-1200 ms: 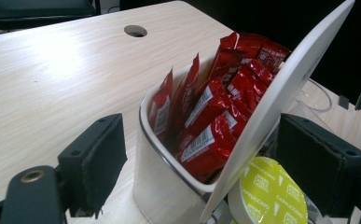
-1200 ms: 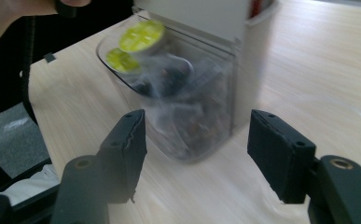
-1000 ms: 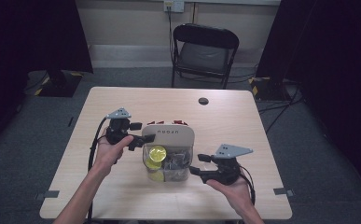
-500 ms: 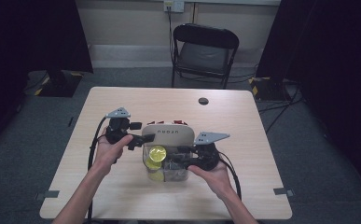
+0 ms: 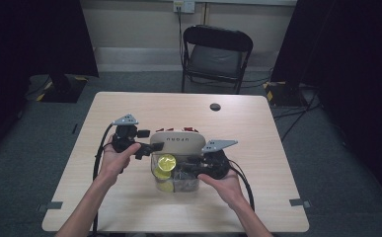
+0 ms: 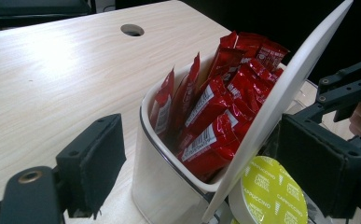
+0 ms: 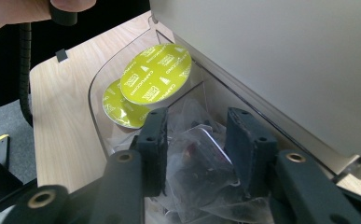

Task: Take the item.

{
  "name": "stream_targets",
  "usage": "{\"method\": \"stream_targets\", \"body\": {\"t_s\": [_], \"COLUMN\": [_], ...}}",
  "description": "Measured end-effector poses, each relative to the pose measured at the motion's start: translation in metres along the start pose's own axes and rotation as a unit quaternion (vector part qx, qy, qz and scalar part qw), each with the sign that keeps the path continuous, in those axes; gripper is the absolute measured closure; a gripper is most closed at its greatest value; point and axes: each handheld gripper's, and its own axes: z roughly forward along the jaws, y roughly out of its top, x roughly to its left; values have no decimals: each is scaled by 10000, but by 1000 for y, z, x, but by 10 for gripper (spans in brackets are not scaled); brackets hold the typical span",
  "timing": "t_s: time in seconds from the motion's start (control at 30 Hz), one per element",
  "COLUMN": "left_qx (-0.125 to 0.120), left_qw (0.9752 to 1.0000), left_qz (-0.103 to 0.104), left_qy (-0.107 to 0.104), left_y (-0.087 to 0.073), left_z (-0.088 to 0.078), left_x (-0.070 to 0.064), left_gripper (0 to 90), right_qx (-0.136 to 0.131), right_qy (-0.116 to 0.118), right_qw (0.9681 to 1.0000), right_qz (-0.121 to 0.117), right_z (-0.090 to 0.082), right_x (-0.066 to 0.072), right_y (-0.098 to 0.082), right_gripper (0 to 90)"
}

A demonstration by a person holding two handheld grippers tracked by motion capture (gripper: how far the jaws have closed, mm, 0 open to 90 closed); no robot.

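Wooden table (image 5: 129, 207), centre of high view: a two-compartment organiser box (image 5: 176, 170), its white lid (image 5: 178, 142) tilted up. Left gripper (image 5: 146, 148) props that lid; in the left gripper view its jaws stand spread to either side of the lid edge, contact unclear, probably only resting against it. Right gripper (image 7: 194, 140) is down in the clear near compartment, jaws half-spread and just been closing around a clear sachet (image 7: 197, 163); pads not yet pressing. Yellow cappuccino pods (image 7: 157, 74) lie upper left of it. Advice: hold lid steady, centre one sachet only, close gently, lift straight clear of the lid.
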Motion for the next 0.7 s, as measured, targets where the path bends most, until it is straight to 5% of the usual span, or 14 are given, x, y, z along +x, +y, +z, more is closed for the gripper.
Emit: {"method": "stream_targets", "body": {"t_s": [0.5, 0.7], "left_qx": [21, 21], "left_qw": [10000, 10000], "left_qz": [-3, -15], "left_qy": [25, 33], "left_y": [0, -1], "left_z": [-2, -2], "left_x": [0, 0], "left_gripper": [153, 153], "right_qx": [184, 186], "right_qy": [5, 116], "right_qw": [9998, 9997], "right_qz": [-64, -72], "right_z": [4, 4], "right_x": [-1, 0], "right_y": [-2, -3], "right_gripper": [750, 872]}}
